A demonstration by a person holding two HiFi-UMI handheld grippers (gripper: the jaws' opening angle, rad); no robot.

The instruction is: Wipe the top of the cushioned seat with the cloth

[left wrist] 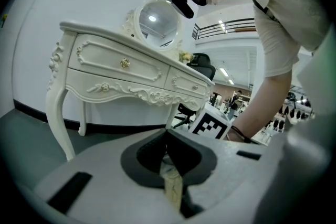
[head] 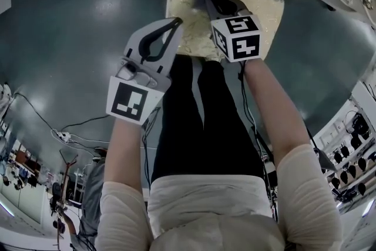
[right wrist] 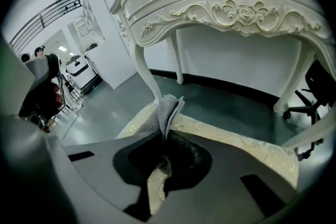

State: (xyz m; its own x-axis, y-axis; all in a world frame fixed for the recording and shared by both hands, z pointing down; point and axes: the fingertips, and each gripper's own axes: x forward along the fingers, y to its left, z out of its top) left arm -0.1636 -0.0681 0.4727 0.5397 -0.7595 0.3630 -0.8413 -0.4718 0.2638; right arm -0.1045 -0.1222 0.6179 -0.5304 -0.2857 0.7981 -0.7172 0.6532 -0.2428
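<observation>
Right hand-held gripper (right wrist: 164,139) pinching grey cloth (right wrist: 167,110); cloth sits on cushioned seat (head: 258,14), near its far edge; left hand-held gripper (head: 175,23) jaws pressed together, nothing between them, at seat's left edge; white dressing table (right wrist: 220,2) beyond.

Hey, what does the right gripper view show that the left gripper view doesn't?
Only the right gripper view: the right gripper shut on the grey cloth. Only the left gripper view: the left gripper shut and empty, a round mirror, the right gripper's marker cube. Both: the white dressing table, plus the cushioned seat under the jaws, just a sliver in the left one.
</observation>
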